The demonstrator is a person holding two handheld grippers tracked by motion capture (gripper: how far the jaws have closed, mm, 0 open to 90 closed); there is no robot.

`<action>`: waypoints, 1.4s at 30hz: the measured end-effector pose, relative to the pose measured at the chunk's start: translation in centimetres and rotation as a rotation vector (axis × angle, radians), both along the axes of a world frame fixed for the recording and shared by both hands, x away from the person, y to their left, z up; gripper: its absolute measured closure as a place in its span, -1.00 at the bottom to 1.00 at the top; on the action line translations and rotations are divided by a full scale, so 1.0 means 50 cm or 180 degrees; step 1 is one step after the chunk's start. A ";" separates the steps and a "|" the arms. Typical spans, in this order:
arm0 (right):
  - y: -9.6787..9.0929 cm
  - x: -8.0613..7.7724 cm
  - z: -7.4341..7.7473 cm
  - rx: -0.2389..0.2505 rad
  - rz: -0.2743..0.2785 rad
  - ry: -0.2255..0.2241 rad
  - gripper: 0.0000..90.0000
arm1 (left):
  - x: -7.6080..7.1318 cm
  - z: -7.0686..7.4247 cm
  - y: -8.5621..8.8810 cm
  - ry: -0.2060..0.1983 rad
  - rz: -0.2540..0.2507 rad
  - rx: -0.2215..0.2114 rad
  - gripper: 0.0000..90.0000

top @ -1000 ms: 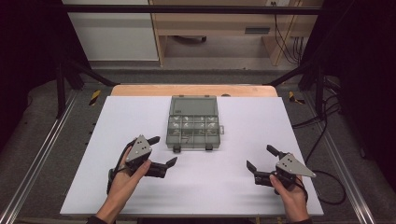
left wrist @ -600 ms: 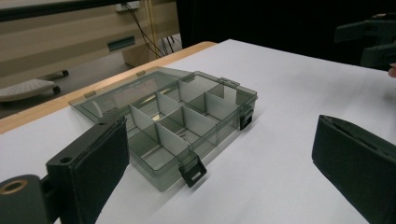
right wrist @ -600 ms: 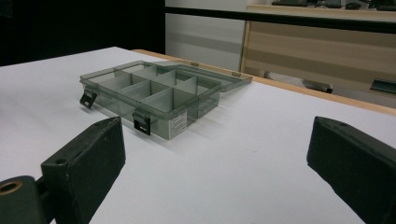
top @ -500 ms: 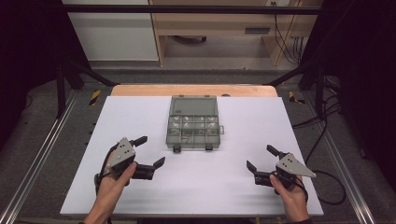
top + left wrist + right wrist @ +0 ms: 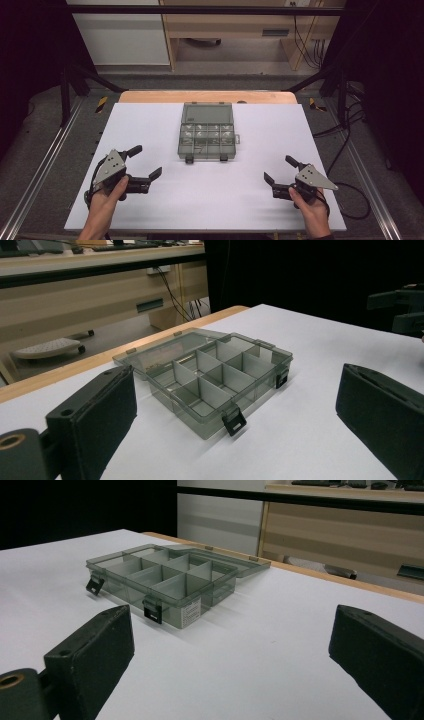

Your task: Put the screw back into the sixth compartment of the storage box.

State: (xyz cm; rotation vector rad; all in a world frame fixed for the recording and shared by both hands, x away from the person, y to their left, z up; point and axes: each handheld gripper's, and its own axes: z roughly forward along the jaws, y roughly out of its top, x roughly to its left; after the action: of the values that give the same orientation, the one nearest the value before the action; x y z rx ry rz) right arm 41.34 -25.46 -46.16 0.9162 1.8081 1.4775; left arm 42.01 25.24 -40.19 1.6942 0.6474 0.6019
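Note:
A clear grey compartment box lies at the middle of the white table, its lid folded flat toward the far side and two black latches on its near wall. In the gripper views the box has dividers, and its cells look empty. My left gripper rests near the front left, open and holding nothing, a hand's width short of the box. My right gripper sits at the front right, also open and holding nothing. Each gripper view shows its own jaws spread wide, left gripper, right gripper.
The white tabletop ends in a wooden strip at the far side. Metal rails run along both sides, and cables trail off the right edge. A wooden bench stands beyond the table.
My left gripper has drawn back from the box's near left corner, going left and toward the front edge. The right gripper and the box have stayed put.

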 end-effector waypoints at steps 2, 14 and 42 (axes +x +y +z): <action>0.000 0.000 0.000 0.0012 -0.0009 0.0010 -0.90 | -0.004 -0.002 0.008 -0.0017 0.0021 -0.0018 -0.94; 0.000 0.000 0.000 -0.0010 -0.0003 0.0001 -0.90 | -0.032 -0.006 0.051 -0.0129 0.0236 -0.0219 -0.96; 0.000 -0.002 0.001 0.0011 -0.0001 -0.0001 -0.90 | -0.055 -0.045 0.112 -0.0241 0.0594 -0.0350 -0.98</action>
State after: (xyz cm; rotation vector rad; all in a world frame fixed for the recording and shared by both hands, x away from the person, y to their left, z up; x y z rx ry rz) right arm 41.25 -25.46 -46.11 0.9178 1.8056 1.4808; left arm 39.26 30.84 -42.46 1.5119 0.7758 0.7452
